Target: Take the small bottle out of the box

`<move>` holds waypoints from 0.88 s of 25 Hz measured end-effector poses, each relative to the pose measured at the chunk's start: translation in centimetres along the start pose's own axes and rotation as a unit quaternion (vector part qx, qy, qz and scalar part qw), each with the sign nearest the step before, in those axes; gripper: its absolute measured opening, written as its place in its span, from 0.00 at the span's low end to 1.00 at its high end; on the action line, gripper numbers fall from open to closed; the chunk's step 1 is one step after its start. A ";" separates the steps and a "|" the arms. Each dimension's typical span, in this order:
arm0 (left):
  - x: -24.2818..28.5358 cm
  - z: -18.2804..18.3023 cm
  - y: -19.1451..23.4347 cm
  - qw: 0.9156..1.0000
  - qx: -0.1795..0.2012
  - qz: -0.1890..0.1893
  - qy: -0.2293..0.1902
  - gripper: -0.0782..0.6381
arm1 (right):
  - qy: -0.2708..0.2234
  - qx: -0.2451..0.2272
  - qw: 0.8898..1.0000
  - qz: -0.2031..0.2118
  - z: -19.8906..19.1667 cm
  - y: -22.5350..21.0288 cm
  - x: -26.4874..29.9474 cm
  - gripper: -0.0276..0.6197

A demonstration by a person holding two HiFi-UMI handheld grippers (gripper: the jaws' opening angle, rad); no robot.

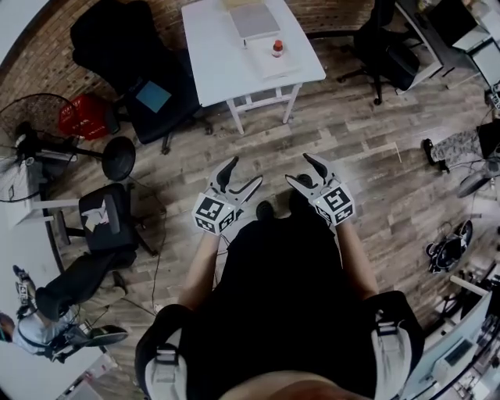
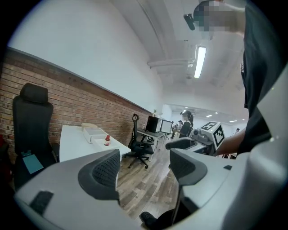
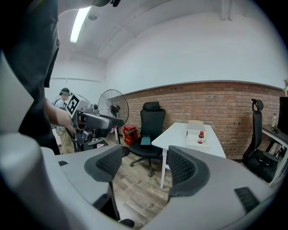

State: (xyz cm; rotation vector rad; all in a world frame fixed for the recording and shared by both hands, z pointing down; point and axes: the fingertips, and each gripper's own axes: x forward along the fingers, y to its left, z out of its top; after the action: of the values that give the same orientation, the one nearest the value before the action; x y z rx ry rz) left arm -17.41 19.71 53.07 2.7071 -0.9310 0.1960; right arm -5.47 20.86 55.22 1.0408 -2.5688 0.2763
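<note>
The small bottle (image 1: 277, 48), dark with a red cap, stands upright on the white table (image 1: 223, 66), just in front of a flat whitish box (image 1: 254, 19). Both grippers hang far from the table, over the wooden floor in front of the person's body. My left gripper (image 1: 244, 172) is open and empty. So is my right gripper (image 1: 298, 167), its jaws spread wide. The left gripper view shows the bottle (image 2: 107, 140) and box (image 2: 92, 131) far off beyond the open jaws. In the right gripper view the bottle (image 3: 200, 137) stands by the box (image 3: 195, 127).
A black office chair (image 1: 133, 62) stands left of the table, with a red object (image 1: 84, 116) and a fan (image 1: 31, 133) beyond it. Another black chair (image 1: 383, 47) is at the right. A seated person (image 1: 70, 289) and a small chair (image 1: 105, 215) are at lower left.
</note>
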 end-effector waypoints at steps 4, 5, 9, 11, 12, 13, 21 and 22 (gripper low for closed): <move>0.2 0.0 1.0 1.000 -0.007 0.020 0.003 0.60 | 0.009 0.000 1.000 0.015 0.0 -1.1 1.2 0.53; 0.2 -0.1 1.3 1.000 -0.010 0.025 0.004 0.60 | 0.011 0.000 1.000 0.019 -0.1 -1.4 1.6 0.53; 0.6 -0.1 2.6 0.999 -0.024 0.045 0.005 0.60 | 0.009 -0.007 0.999 0.037 0.5 -2.7 3.2 0.53; 1.3 0.1 3.3 0.998 -0.021 0.051 0.010 0.60 | 0.007 -0.009 0.999 0.043 0.9 -3.8 4.2 0.53; 1.9 0.2 3.7 0.998 -0.018 0.054 0.013 0.60 | 0.006 -0.008 0.999 0.046 1.1 -4.4 4.6 0.53; 2.4 0.3 4.0 0.998 -0.017 0.056 0.016 0.60 | 0.006 -0.007 0.999 0.049 1.1 -4.9 4.9 0.53; 9.8 3.0 5.5 0.998 -0.014 0.064 0.020 0.60 | 0.013 -0.002 0.997 0.072 1.1 -11.7 6.2 0.53; 10.7 3.3 5.6 0.998 -0.014 0.065 0.020 0.60 | 0.013 -0.003 0.997 0.074 1.3 -12.7 6.4 0.53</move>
State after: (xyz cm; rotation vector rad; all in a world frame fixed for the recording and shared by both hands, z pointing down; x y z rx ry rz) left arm -12.35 8.20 53.36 2.6095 -1.0905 0.2593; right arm -1.10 7.39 57.11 0.8405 -2.6253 0.3179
